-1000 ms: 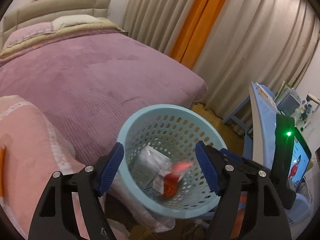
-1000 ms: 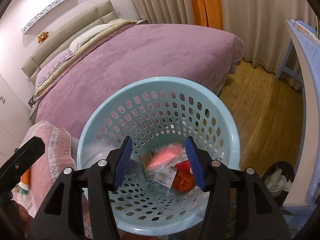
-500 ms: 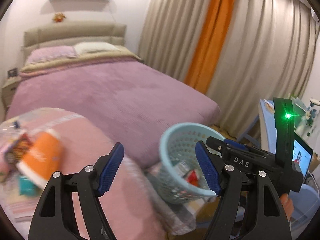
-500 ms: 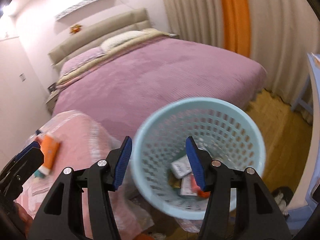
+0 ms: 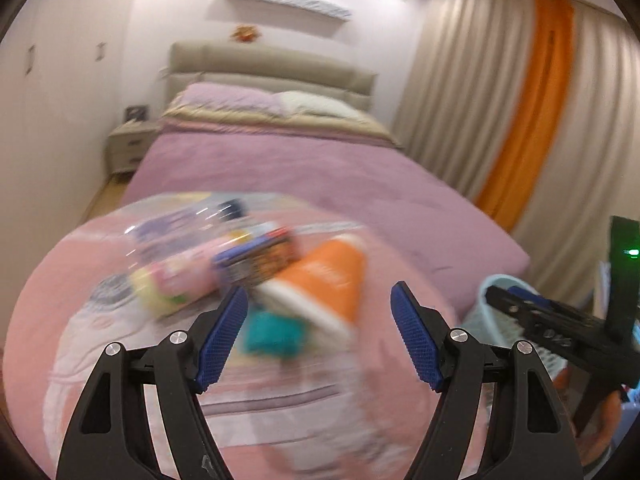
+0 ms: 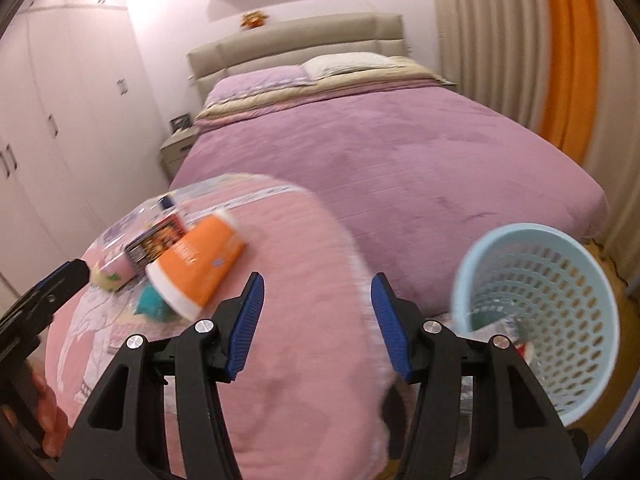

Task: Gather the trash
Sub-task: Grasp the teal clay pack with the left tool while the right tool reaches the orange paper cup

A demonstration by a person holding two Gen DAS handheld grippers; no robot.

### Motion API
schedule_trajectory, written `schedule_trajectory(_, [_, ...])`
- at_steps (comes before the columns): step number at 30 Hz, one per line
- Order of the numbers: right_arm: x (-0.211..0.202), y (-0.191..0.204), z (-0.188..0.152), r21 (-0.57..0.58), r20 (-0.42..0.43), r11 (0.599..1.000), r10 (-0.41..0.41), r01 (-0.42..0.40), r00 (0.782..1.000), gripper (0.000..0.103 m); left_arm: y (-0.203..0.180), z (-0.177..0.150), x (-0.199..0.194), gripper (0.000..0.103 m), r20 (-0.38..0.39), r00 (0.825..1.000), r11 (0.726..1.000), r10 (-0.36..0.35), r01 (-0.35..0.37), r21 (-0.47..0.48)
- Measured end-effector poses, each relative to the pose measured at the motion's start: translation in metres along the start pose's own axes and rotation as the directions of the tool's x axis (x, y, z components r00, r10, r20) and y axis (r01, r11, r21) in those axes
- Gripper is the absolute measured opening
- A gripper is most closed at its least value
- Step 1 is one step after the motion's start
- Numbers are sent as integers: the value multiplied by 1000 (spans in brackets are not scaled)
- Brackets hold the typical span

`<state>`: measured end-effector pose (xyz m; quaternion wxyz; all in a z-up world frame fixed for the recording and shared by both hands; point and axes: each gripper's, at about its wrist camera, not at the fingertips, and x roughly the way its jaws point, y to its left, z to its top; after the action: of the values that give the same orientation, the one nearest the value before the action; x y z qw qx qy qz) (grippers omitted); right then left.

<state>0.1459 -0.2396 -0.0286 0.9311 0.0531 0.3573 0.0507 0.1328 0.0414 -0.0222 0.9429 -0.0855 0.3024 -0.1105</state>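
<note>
A pile of trash lies on a pink quilted cushion (image 6: 288, 280): an orange paper cup (image 5: 324, 280) (image 6: 196, 264) on its side, a dark snack packet (image 5: 256, 260) (image 6: 156, 244), a teal scrap (image 5: 276, 332) (image 6: 150, 306), a pink and yellow wrapper (image 5: 176, 284) (image 6: 110, 272) and clear plastic (image 5: 180, 220). My left gripper (image 5: 320, 340) is open and empty just before the cup. My right gripper (image 6: 316, 328) is open and empty over the cushion, right of the trash. The light blue perforated basket (image 6: 552, 320) (image 5: 496, 312) stands at the right with some trash inside.
A bed with a purple cover (image 6: 400, 148) lies beyond the cushion. White wardrobes (image 6: 60, 120) line the left wall. A nightstand (image 5: 128, 148) stands by the headboard. Beige and orange curtains (image 5: 532, 120) hang at the right. Wooden floor (image 6: 612, 276) shows beside the basket.
Both grippers have swung left, away from above the basket, toward the trash pile on the pink cushion. The basket has slid to the right edge of both views.
</note>
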Motion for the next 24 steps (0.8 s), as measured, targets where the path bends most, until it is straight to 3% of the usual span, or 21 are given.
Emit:
schedule_trajectory(7, [27,47,-4,-64,-47,997,44,-47,998,52,35,-19,30,75,-141,990,1000,19,-16,23])
schedule_trajectory(18, [69,76,10,-26,-128,992,121,-125,984,53,22,-29,72,80,-233,971,994,48,-24,104])
schedule_trajectory(20, [78,80,11,-18,-143,991,127,-131,982,56,22,-29,74,77,-227,972,994,53,-29,108])
schedule_trajectory(23, [89,85,15,-10,-162,991,132,-135,978,58,21,-31,79,53,-239,971,994,31,-4,112])
schedule_trajectory(24, [91,86,16,-4,-167,990,136,-138,977,60,21,-33,78,52,-236,971,994,26,1,111])
